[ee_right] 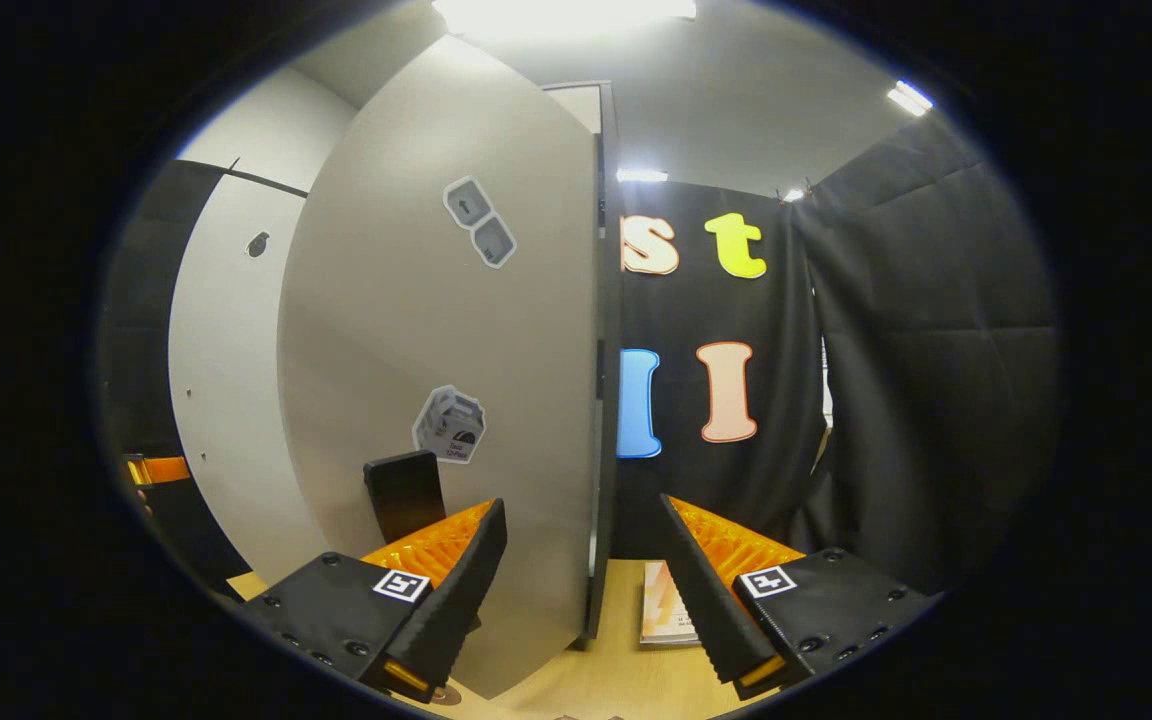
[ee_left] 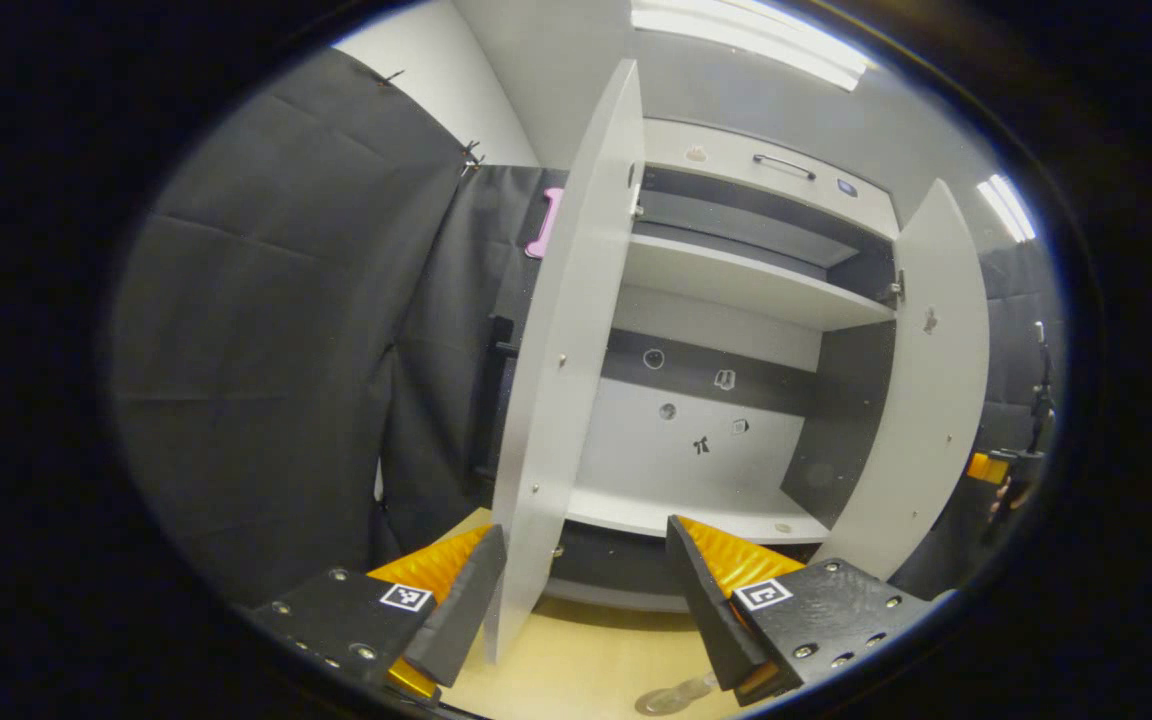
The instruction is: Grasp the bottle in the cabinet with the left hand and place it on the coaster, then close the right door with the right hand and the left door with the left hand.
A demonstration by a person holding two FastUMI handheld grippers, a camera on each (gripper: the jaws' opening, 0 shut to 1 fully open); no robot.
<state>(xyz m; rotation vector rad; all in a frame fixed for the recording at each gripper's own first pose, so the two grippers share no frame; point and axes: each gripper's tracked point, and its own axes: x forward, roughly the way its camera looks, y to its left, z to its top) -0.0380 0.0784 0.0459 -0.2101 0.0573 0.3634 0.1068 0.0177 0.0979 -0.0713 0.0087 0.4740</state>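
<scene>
Left gripper view: white cabinet (ee_left: 736,300) with both doors swung open, left door (ee_left: 561,360) edge-on toward the camera, right door (ee_left: 931,400) angled out at the far side. Inside are white shelves against a dark back panel with a few small stickers (ee_left: 701,445); the lower shelf (ee_left: 696,510) looks bare, and so does the upper one. A handle (ee_left: 784,165) sits on the panel above the opening. At the bottom edge, on the light wood table (ee_left: 586,660), a round pale clear thing (ee_left: 671,695) is cut off by the frame; can't tell if it's the coaster or the bottle's base. The left gripper (ee_left: 586,590) has its jaws wide apart with nothing between the pads, and the left door's front edge stands in the gap without touching either finger. It is held low near the tabletop, pointing into the cabinet. An orange-and-black bit of the other gripper (ee_left: 996,470) shows at the far right, too small to read. Right gripper view: the right gripper (ee_right: 586,575) is spread wide and empty, with the edge of a door (ee_right: 456,380) running down between the fingers, no contact visible. The door face carries three grey stickers and a black handle (ee_right: 404,495) just above the left finger. The second door panel (ee_right: 226,380) sits behind at left. A booklet or card (ee_right: 664,605) lies on the table, partly hidden by the right finger. An orange bit at the far left edge (ee_right: 158,468) is hard to make out. The gripper is level and low over the table.
</scene>
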